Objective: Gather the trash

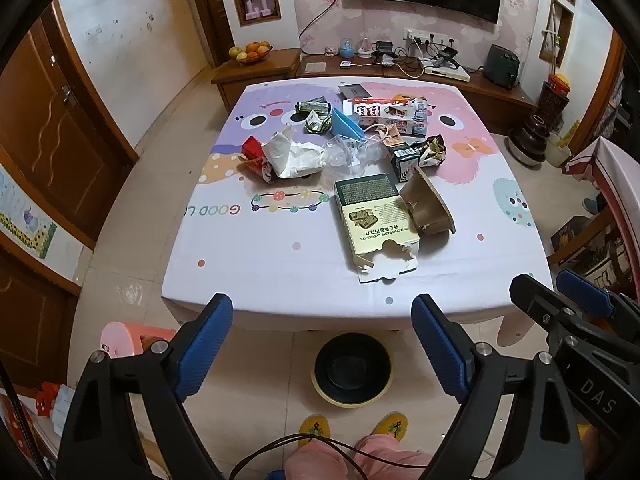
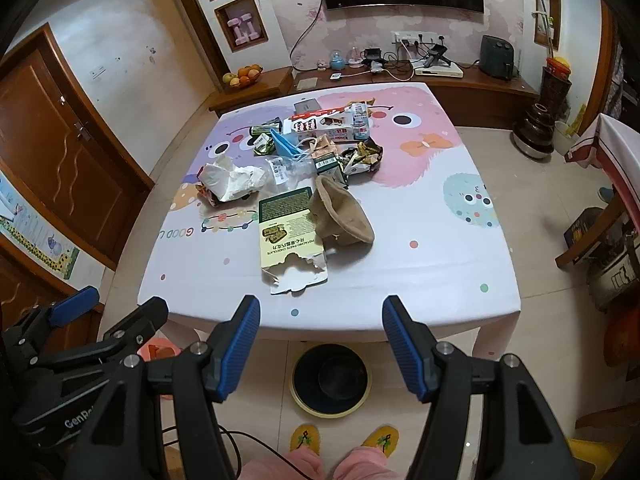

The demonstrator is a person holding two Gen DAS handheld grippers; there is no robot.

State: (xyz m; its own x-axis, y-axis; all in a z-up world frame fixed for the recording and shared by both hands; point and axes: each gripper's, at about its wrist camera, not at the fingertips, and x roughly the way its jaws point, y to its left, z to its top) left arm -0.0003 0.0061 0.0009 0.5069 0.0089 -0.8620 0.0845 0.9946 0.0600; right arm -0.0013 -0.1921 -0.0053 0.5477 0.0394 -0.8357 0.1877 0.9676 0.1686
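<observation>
The trash is heaped on the surface (image 1: 280, 264) ahead of both grippers, none of it held. Nearest lies a torn box (image 1: 374, 224), straight ahead of the left gripper (image 1: 322, 344) and just beyond its fingertips in that view; a brown cup (image 1: 430, 208) leans against the box's right side. Farther off are seen a crumpled white bag (image 1: 294, 154), a red carton (image 1: 254, 156), clear plastic (image 1: 348, 152), a blue piece (image 1: 346, 124) and snack boxes (image 1: 384, 114). A bin (image 1: 352, 368) stands on the floor below the near edge of the surface, between and beneath the fingers.

Both the left gripper and the right gripper (image 2: 320, 346) are released, jaws wide, nothing between them, tilted downward short of the surface.

The step in hand is judged to be a first reach. The box is best taken across its narrow width, away from the ragged end, and the cup should be lifted first or left undisturbed, since it may topple. The drop should be made directly over the bin.

The bin's inside is dark, so its contents cannot be told. Small wrappers at the far end are too jumbled to be separated, and what lies under the white bag is hidden.
</observation>
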